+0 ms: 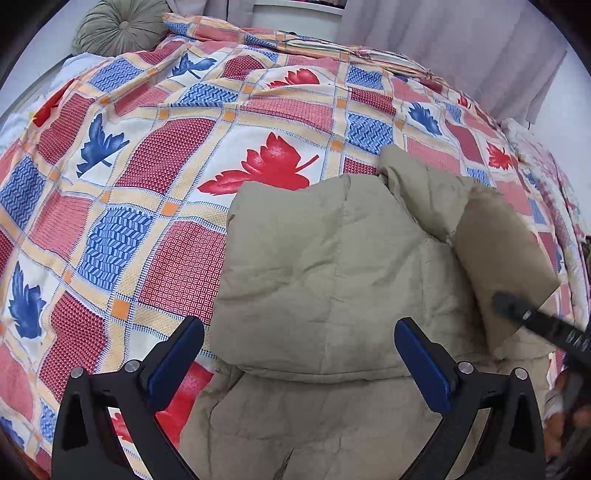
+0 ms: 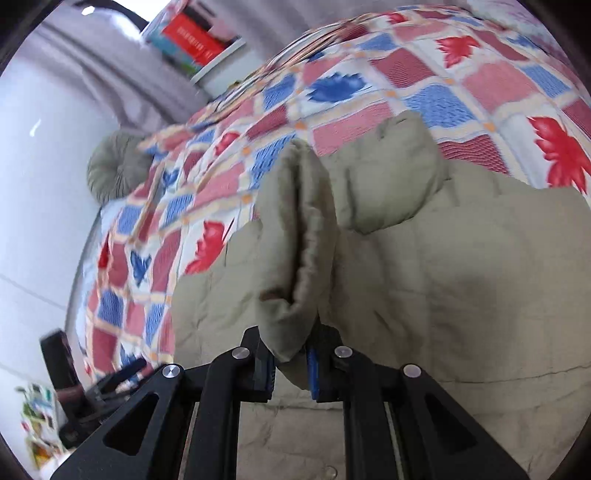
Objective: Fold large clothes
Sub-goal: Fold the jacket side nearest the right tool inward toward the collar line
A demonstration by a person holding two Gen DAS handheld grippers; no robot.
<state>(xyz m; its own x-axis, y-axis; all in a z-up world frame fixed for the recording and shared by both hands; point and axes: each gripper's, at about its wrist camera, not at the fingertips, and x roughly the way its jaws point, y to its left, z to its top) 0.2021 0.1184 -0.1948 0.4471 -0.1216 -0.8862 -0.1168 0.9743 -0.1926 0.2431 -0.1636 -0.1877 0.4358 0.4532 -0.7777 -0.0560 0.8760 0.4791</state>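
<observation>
A khaki quilted jacket (image 1: 325, 280) lies on the patterned bedspread (image 1: 177, 155), partly folded over itself. My left gripper (image 1: 299, 354) is open and empty, hovering just above the jacket's near part. My right gripper (image 2: 290, 373) is shut on a puffy sleeve or edge of the jacket (image 2: 295, 240) and holds it lifted above the rest of the jacket (image 2: 461, 295). The right gripper also shows in the left wrist view (image 1: 532, 321), at the raised flap (image 1: 502, 251) on the right.
A round green cushion (image 1: 118, 27) sits at the head of the bed, also in the right wrist view (image 2: 118, 170). Grey curtains (image 1: 443, 40) hang behind. A shelf with books (image 2: 195, 40) stands beyond the bed. Bed edges fall away left and right.
</observation>
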